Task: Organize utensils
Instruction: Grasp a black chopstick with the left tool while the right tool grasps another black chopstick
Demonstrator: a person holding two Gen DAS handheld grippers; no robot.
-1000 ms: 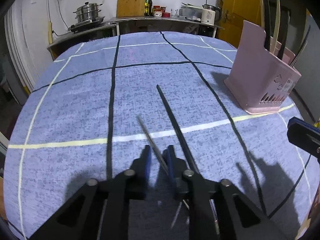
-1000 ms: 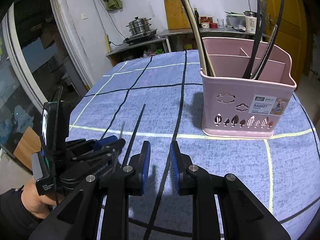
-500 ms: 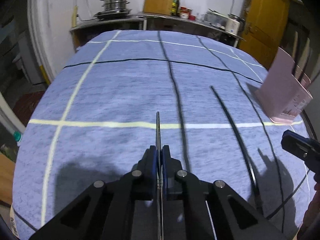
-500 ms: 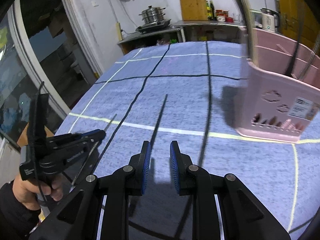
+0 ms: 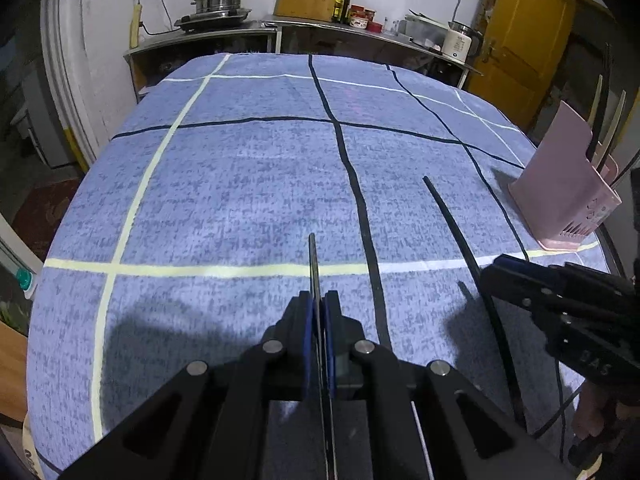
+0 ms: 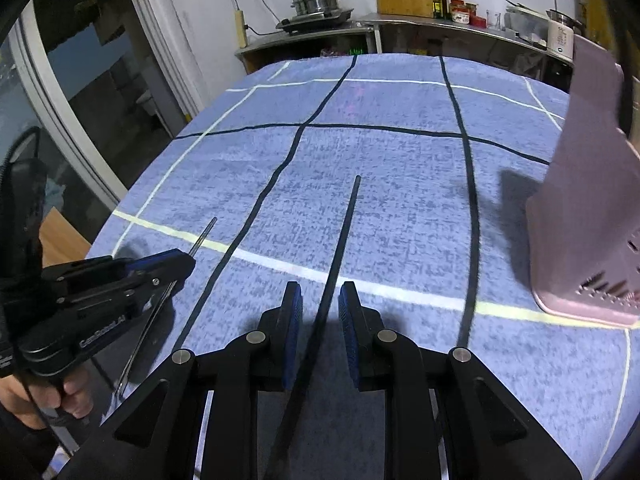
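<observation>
Pinching a metal chopstick [image 5: 313, 264], left tool [image 5: 319, 312]; right tool [image 6: 319, 304] spread around black chopstick [image 6: 340, 240].

The left wrist fisheye looks forward and down along its black two-finger left gripper [image 5: 319, 312], low and close over the blue checked tablecloth [image 5: 240, 184], toward the steel kitchen counter [image 5: 224, 34] at the back wall. The right wrist fisheye sits just beside it, facing the same way along the black right gripper [image 6: 319, 304]. Both views share the tablecloth, the counter, the pink plastic utensil basket [image 6: 592, 216] at the right edge, and each other's gripper.
</observation>
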